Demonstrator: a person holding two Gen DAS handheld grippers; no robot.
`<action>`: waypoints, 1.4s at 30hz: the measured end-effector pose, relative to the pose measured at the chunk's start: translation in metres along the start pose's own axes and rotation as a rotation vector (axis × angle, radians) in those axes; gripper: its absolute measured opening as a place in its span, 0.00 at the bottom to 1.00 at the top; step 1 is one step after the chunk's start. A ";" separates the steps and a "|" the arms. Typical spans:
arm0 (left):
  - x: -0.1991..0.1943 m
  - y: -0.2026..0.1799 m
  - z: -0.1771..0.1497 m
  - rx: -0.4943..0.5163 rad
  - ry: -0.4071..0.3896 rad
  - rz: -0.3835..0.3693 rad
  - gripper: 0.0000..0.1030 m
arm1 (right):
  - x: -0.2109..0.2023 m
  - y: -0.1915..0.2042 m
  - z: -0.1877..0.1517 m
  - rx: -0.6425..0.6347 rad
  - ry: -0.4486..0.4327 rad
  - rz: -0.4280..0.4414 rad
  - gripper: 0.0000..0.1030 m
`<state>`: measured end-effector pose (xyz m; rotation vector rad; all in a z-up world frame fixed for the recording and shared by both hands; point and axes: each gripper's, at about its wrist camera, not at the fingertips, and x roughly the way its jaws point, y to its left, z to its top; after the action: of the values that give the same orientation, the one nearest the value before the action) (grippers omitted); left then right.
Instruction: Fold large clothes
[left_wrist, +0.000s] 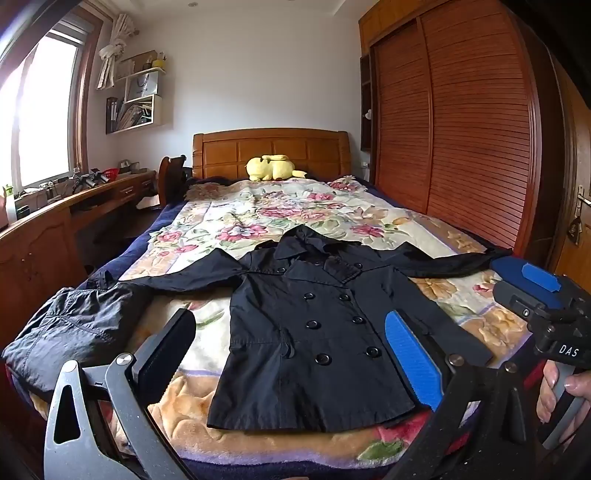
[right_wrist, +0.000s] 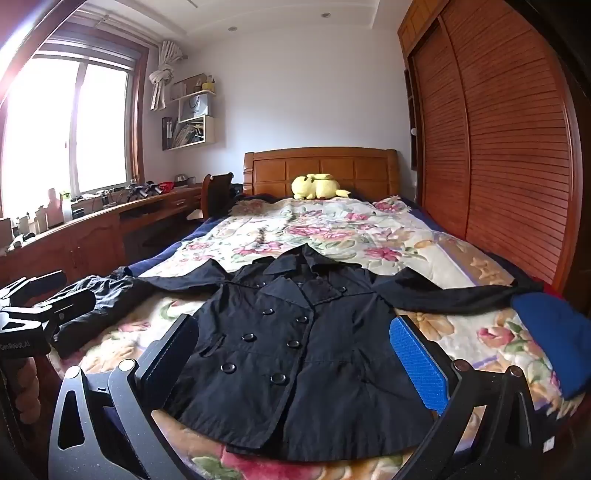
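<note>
A bedroom with a wooden wardrobe and a window holds a bed (left_wrist: 461, 236) covered by a floral blanket, and near its foot edge a black double-breasted coat (left_wrist: 314, 332) lies face up, buttoned, sleeves stretched toward the two side edges, seemingly flattened so folding can begin. A crumpled dark garment (left_wrist: 74, 328) waits at the left edge. The left gripper (left_wrist: 291, 354) and right gripper (right_wrist: 295, 365) hover over the hem, fingers spread wide, holding nothing, probably ready for a sleeve or side.

Matt black cloth coat (left_wrist: 314, 332) with glossy buttons lies on a plush floral blanket (left_wrist: 236, 218).
</note>
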<state>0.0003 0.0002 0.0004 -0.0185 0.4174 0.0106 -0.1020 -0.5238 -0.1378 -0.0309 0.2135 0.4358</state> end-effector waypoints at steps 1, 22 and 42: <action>0.000 -0.001 0.000 0.013 -0.004 -0.001 1.00 | 0.000 0.000 0.000 0.001 -0.001 0.001 1.00; 0.001 0.007 -0.002 -0.020 0.005 -0.002 1.00 | -0.002 0.001 0.000 0.002 -0.005 0.007 1.00; -0.005 0.003 0.003 -0.011 -0.008 0.000 1.00 | -0.005 0.003 0.002 0.002 -0.010 0.012 1.00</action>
<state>-0.0035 0.0032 0.0048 -0.0297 0.4097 0.0132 -0.1068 -0.5232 -0.1353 -0.0257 0.2039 0.4475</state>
